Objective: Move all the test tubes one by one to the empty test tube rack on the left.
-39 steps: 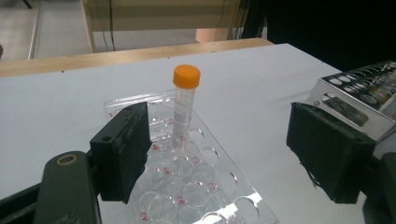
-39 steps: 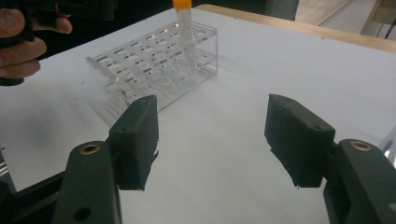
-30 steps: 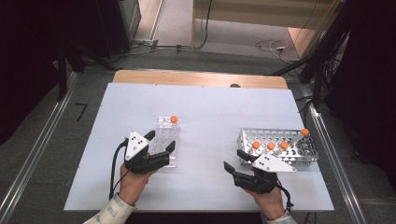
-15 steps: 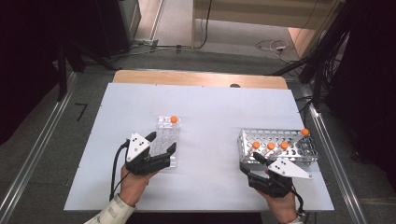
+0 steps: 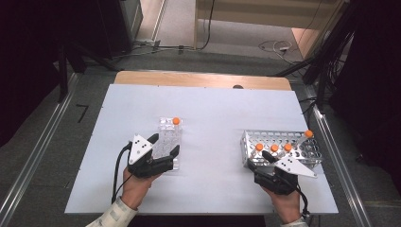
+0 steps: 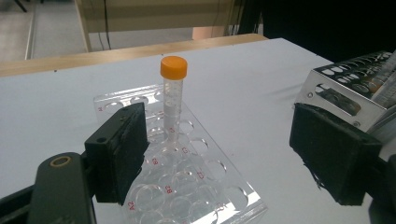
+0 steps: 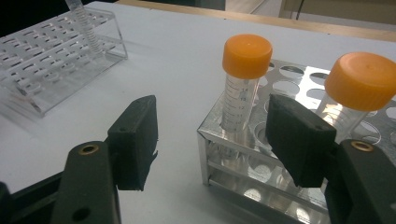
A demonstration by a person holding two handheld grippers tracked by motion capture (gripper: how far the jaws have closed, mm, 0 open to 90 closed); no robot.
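A clear plastic rack [image 5: 166,137] holds one upright orange-capped tube [image 5: 176,122] at its far end. My left gripper [image 5: 164,144] stands open with its jaws either side of the rack's near end [image 6: 187,182], the tube [image 6: 173,93] farther ahead. A metal rack [image 5: 307,150] on the right carries several orange-capped tubes. My right gripper [image 5: 259,160] is open at that rack's near left corner [image 7: 219,135]. Between its jaws, untouched, stands the corner tube [image 7: 243,84], with another tube [image 7: 357,88] just beyond the right jaw.
The white table [image 5: 213,109] has open room between the two racks and toward its far edge. A wooden strip [image 5: 198,79] runs along the back. Each gripper trails a black cable toward the table's near edge. The clear rack [image 7: 51,56] lies far left in the right gripper view.
My right gripper has swung right and forward to the metal rack's near left corner, its jaws now around the corner tube. The left gripper has stayed at the clear rack.
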